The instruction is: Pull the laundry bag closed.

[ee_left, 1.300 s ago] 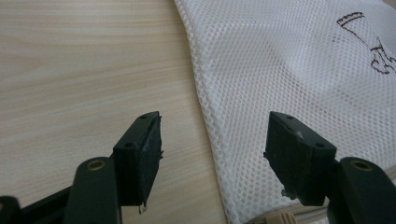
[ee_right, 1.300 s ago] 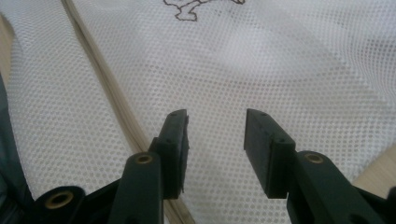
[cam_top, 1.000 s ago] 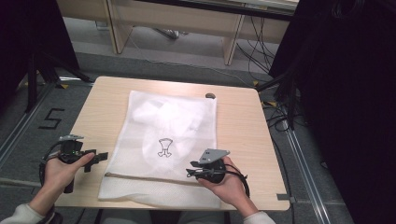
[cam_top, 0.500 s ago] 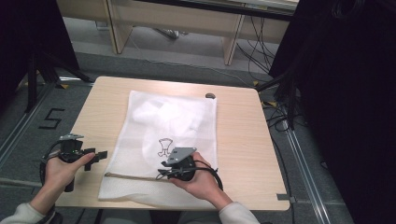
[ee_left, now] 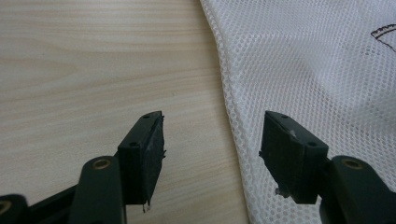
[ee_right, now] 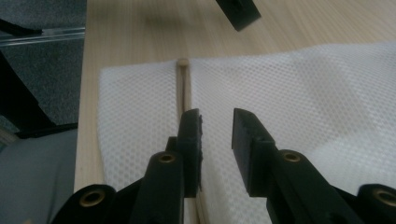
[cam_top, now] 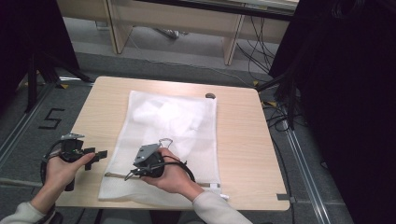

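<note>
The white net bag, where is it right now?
In the high view the white mesh bag lies flat in the middle of the wooden table, with the right gripper over its near zipper edge and the left gripper just off its left side.

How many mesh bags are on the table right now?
1: a white mesh bag lies flat on the table, its zipper end nearest the person, under the right tool. Nothing suggests another beneath.

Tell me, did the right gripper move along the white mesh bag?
Yes. The right gripper slid left along the mesh bag's near edge, toward the left gripper, and its jaws have just been closing.
</note>
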